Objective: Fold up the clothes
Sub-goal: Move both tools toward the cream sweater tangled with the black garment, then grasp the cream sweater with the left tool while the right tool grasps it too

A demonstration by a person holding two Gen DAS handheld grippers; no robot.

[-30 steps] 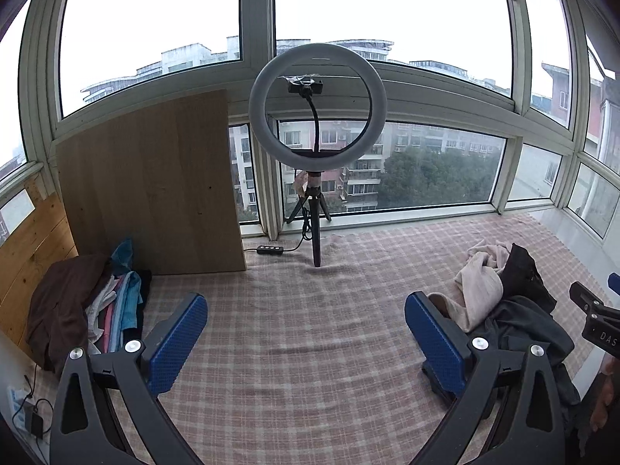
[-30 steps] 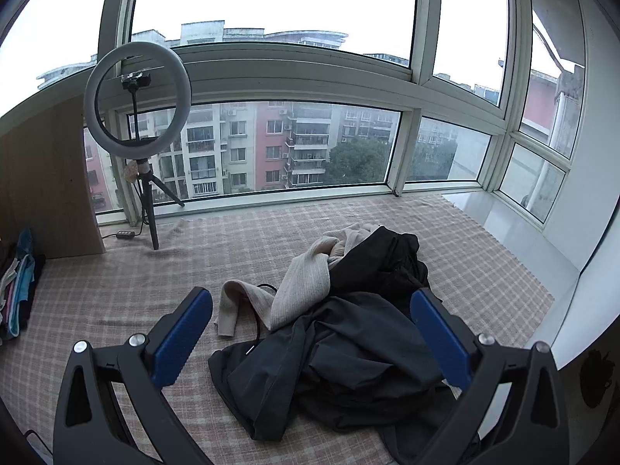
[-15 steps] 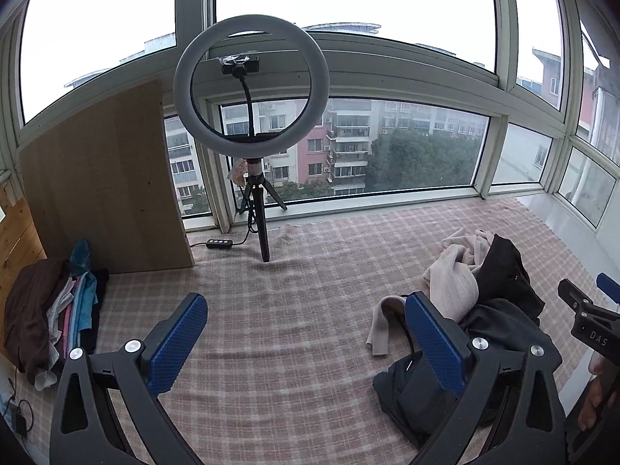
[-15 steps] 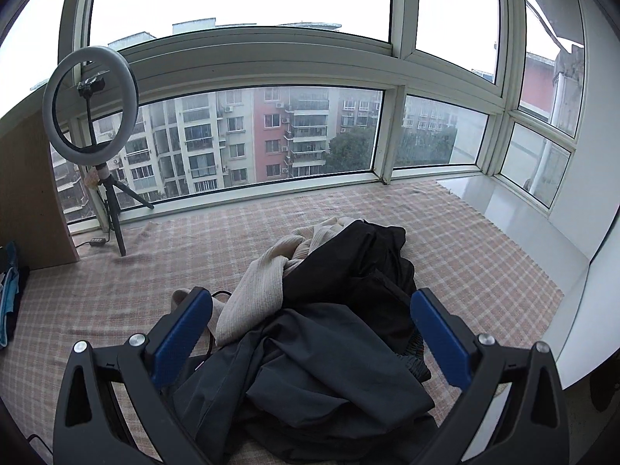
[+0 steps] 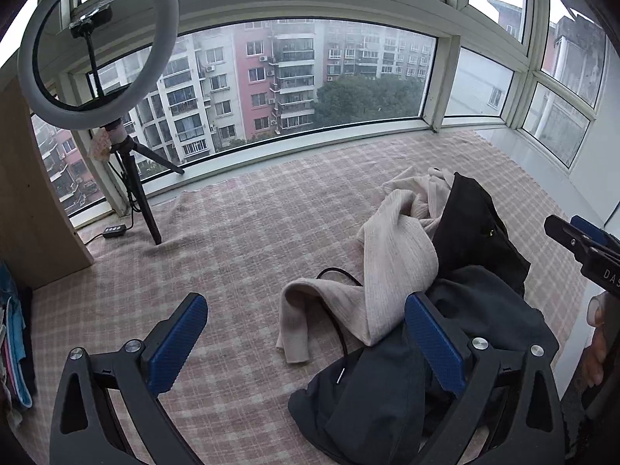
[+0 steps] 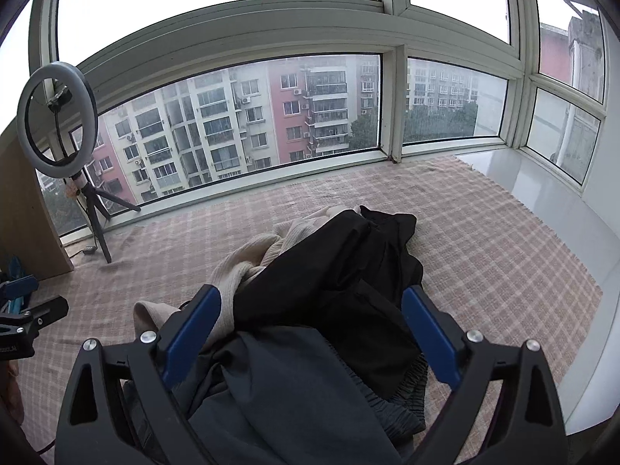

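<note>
A loose pile of clothes lies on the pink checked cloth [image 5: 240, 255]: a beige ribbed garment [image 5: 391, 263], a black garment [image 5: 469, 221] and a dark grey garment [image 5: 372, 399]. My left gripper [image 5: 306, 345] is open, low over the pile's left edge, its right finger over the grey garment. My right gripper [image 6: 312, 337] is open and empty, straddling the black garment [image 6: 341, 271] and the grey garment [image 6: 286, 399]. The beige garment [image 6: 240, 267] shows behind its left finger. The right gripper also shows in the left wrist view at the right edge.
A ring light on a tripod [image 5: 97, 42] stands at the back left by the window, with a cable and switch [image 5: 114, 229] on the cloth. A wooden board [image 5: 27, 209] leans at the left. Folded clothes [image 5: 13, 345] are stacked at the left edge. A white sill [image 6: 542, 209] borders the right.
Both grippers have moved right and closer to the clothes pile, which now fills the lower part of both views. The jaws stay open.
</note>
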